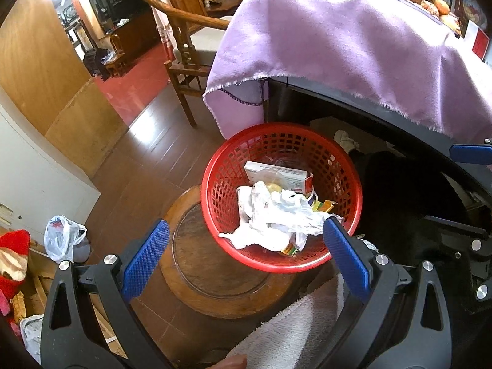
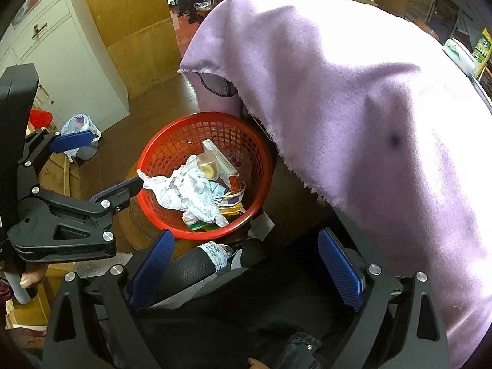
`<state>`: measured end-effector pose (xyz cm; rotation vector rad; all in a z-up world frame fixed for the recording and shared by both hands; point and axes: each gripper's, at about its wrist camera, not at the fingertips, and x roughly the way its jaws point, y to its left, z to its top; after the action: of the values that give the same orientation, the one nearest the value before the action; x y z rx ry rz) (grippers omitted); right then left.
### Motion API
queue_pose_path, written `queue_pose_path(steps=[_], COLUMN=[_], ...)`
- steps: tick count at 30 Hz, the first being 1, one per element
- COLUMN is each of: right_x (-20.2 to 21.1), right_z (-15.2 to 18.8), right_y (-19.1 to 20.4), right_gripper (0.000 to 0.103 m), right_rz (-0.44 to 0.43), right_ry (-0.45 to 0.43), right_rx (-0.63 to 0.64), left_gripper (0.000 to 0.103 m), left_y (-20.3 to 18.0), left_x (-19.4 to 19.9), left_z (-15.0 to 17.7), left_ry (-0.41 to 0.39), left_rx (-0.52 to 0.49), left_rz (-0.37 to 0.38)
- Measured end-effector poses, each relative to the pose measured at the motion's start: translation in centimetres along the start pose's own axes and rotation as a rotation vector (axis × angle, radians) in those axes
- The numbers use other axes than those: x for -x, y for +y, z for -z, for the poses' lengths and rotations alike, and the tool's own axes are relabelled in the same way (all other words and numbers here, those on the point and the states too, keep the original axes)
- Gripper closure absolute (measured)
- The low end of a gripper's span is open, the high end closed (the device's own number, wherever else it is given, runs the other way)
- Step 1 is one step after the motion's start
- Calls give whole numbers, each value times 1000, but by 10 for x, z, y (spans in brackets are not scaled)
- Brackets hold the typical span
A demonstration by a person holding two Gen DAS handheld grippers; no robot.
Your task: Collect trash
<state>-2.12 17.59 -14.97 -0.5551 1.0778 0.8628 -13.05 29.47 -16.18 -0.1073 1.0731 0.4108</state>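
Now both the left gripper point(image 1: 246, 249) and right gripper point(image 2: 246, 264) stand wide apart, holding nothing; crumpled white paper point(image 1: 276, 215) lies in the red basket point(image 1: 221, 166) on a round wooden stool point(image 1: 215, 279), beside the purple tablecloth point(image 1: 338, 46)

Two grippers, same build: left gripper point(image 1: 246, 256), right gripper point(image 2: 246, 276). Black frames with triangular cut-outs, round silver screws point(image 1: 380, 259) at the joints. Blue pads point(image 1: 144, 259) on the fingers, with a fine diamond texture on the left and fine ribs on the right. Bare skin of a fingertip point(image 2: 29, 279) under the left gripper's frame. Dark clothing point(image 2: 246, 313) below the right gripper.
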Motion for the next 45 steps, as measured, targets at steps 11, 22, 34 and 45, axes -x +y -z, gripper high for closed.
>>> queue_pose_path(steps=[11, 22, 34, 45], right_x=[0, -1, 0, 0], right_z=[1, 0, 1, 1], right_y=[0, 1, 1, 0], right_gripper=[10, 10, 10, 10], right_rz=[-1, -1, 0, 0], right_ry=[0, 0, -1, -2], right_rx=[1, 0, 1, 1], left_gripper=[7, 7, 7, 7], left_y=[-2, -3, -4, -4], left_x=[-1, 1, 1, 1], left_z=[-1, 0, -1, -2], left_ry=[2, -14, -19, -22], left_rx=[-3, -10, -11, -10], left_rz=[2, -3, -10, -14])
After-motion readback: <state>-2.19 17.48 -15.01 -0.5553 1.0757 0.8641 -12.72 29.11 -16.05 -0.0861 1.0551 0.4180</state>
